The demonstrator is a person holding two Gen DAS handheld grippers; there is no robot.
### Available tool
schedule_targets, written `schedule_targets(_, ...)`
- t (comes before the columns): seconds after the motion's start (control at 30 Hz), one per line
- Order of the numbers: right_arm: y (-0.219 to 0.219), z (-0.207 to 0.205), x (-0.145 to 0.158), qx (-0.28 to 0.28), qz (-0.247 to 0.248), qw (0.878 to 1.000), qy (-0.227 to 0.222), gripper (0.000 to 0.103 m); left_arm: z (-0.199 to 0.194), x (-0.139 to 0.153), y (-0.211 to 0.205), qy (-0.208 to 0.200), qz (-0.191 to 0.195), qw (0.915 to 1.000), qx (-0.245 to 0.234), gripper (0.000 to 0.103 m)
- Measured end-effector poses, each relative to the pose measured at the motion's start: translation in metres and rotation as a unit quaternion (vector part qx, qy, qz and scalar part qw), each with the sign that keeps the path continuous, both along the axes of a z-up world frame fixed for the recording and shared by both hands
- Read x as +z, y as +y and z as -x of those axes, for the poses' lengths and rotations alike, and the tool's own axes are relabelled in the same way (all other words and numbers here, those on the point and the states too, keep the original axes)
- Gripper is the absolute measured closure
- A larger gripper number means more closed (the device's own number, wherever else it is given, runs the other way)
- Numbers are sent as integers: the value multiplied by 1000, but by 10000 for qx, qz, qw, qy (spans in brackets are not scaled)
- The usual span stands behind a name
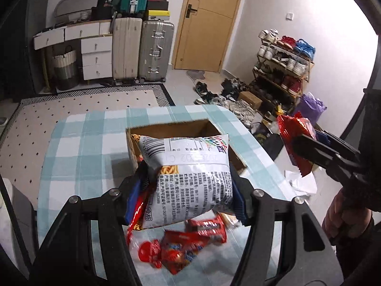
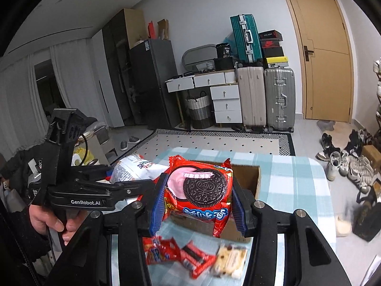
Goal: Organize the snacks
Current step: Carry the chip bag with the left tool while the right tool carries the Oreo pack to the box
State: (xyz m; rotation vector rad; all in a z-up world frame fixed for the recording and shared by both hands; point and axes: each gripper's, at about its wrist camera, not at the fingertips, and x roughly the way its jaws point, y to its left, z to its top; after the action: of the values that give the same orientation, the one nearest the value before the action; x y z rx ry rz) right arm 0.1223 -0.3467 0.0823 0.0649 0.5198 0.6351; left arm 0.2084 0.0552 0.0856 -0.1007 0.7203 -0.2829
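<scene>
My left gripper is shut on a white snack bag printed with text and a barcode, held above the near edge of an open cardboard box. The box sits on a table with a blue-and-white checked cloth. My right gripper is shut on a red Oreo packet, held above the table beside the box. In the left wrist view the right gripper shows at the right with the red packet. Small red snack packets lie on the cloth below.
More red packets and a pale biscuit packet lie on the near cloth. Suitcases, white drawers, a wooden door, a shoe rack and loose shoes stand beyond the table.
</scene>
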Motion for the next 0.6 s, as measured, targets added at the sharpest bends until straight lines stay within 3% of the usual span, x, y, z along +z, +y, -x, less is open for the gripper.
schedule_targets(0.33, 19, -63, -6, -7, 97, 9996, 254, 55, -62, 2, -1, 85, -91, 9999, 57, 44)
schedule_targets(0.6, 29, -104, -29, -55, 156, 9990, 417, 55, -110, -21, -10, 325, -100, 9994, -4, 44)
